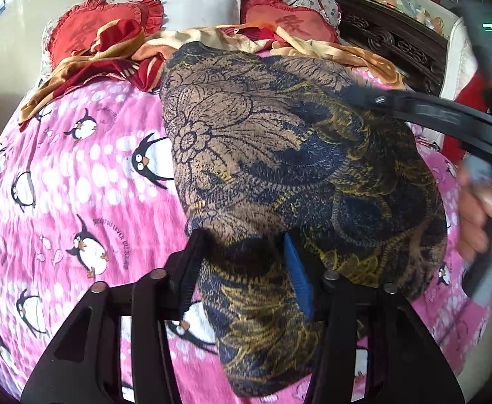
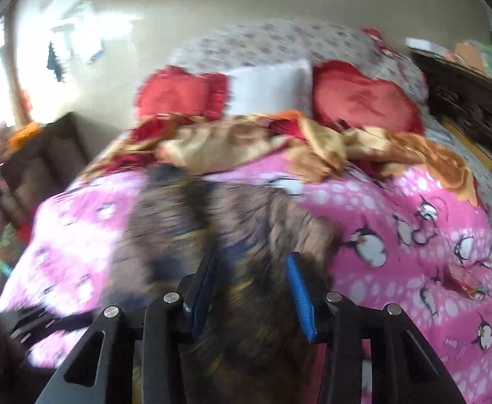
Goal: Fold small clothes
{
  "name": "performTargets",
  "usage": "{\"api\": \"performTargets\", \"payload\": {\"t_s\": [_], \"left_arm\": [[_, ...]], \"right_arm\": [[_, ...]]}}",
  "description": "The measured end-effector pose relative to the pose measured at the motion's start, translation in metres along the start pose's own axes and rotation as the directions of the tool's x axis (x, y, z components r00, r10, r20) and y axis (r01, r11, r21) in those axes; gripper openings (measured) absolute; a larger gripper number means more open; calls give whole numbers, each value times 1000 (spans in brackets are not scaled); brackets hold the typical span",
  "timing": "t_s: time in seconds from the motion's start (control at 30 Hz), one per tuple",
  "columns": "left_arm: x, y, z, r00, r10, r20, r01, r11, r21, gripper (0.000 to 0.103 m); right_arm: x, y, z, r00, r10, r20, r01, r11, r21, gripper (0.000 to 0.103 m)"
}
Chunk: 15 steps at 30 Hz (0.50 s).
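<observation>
1. Left wrist view: a dark navy-and-tan knitted garment with a flower pattern [image 1: 279, 168] lies heaped on the pink penguin-print bedspread [image 1: 60, 202]. A bunched fold of it sits between the jaws of the left gripper [image 1: 242, 269], whose black and blue pads stand part-way apart against the cloth; whether they press it firmly cannot be told. The hold appears meant to anchor the near end while the other side is worked.

2. Same view, right edge: the right gripper [image 1: 364, 96] reaches across the garment's far side, a person's hand [image 1: 482, 215] on its grey handle, seemingly positioned for the next fold.

3. Right wrist view, heavily blurred: the right gripper's blue-padded jaws stand apart with the patterned garment beneath and between them; a grip cannot be confirmed.

4. Behind, in both views: red heart-shaped cushions [image 2: 364, 101], a white pillow [image 2: 269, 87] and a crumpled gold-and-red blanket [image 2: 229, 141] sit at the bed's head, clear of the folding area.
</observation>
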<state>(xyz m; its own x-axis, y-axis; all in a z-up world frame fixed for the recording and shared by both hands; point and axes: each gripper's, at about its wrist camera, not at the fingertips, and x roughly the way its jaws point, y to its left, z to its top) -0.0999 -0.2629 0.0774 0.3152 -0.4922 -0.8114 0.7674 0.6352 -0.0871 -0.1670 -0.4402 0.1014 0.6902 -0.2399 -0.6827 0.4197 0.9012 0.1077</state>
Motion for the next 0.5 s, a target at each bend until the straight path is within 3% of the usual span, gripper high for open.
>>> {"api": "performTargets", "payload": {"t_s": [0.03, 0.07, 0.17, 0.3, 0.43, 0.5], "left_arm": [[2, 1, 1, 1000, -1, 2, 1, 1000, 0, 56], [4, 0, 1, 1000, 0, 0, 0, 1000, 0, 56], [7, 1, 1, 1000, -7, -11, 7, 1000, -5, 56], [5, 5, 1, 1000, -25, -9, 25, 999, -26, 56], [8, 5, 0, 1000, -26, -9, 26, 999, -37, 62], [9, 5, -1, 999, -35, -12, 34, 998, -47, 63]], "right_arm": [[14, -6, 4, 999, -18, -30, 19, 1000, 25, 40], [34, -18, 2, 995, 20, -93, -12, 997, 82, 40], [46, -35, 0, 991, 87, -97, -73, 987, 144, 40], [12, -30, -1, 997, 43, -57, -38, 995, 91, 40], [-22, -5, -27, 993, 108, -50, -107, 994, 30, 40], [-10, 1, -47, 995, 25, -100, -29, 999, -37, 41]]}}
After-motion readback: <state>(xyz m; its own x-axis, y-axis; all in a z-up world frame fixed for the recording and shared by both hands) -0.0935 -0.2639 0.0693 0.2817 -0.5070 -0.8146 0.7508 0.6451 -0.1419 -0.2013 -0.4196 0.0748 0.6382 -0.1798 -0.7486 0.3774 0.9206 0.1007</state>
